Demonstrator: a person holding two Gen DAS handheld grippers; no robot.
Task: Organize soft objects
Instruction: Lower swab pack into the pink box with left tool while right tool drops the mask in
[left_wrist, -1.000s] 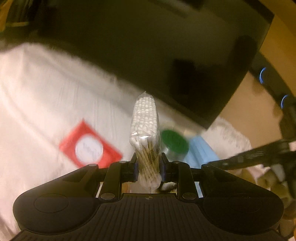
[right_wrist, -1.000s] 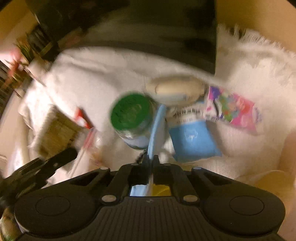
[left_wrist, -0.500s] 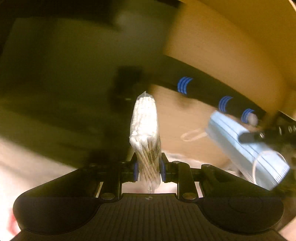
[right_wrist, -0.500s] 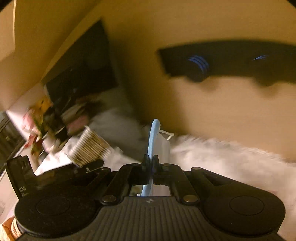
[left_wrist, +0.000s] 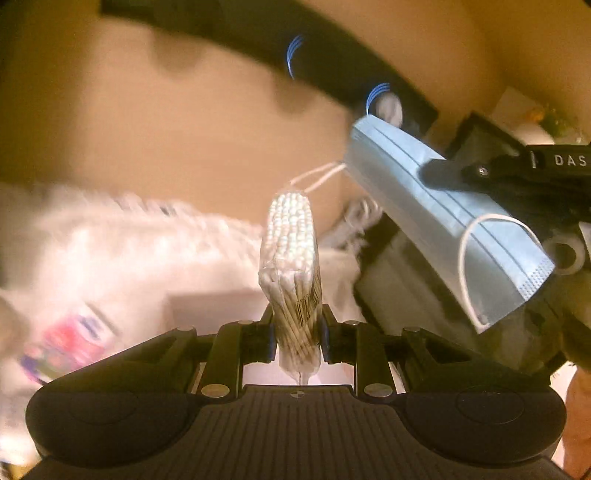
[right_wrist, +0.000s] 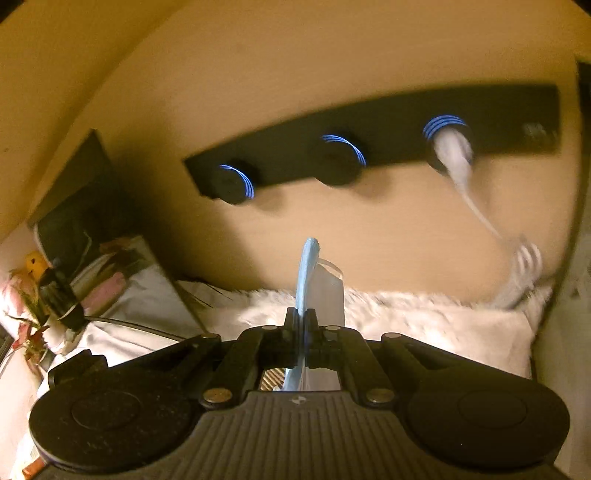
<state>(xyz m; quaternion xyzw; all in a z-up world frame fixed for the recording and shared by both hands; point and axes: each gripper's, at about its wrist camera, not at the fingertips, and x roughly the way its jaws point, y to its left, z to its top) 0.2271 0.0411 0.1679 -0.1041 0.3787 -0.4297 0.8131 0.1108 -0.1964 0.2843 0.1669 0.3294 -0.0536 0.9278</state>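
**Two soft items held off the surface**

A clear packet of cotton swabs (left_wrist: 291, 258) is standing upright, white tips uppermost, barcode on its side. A pleated blue face mask (left_wrist: 443, 221) is hanging tilted to its right, white ear loops dangling; in the right wrist view it (right_wrist: 306, 273) is showing edge-on.

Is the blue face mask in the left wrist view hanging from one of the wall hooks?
No: the blue face mask is clamped in the right gripper, held in front of the black hook rail, not hung on it.
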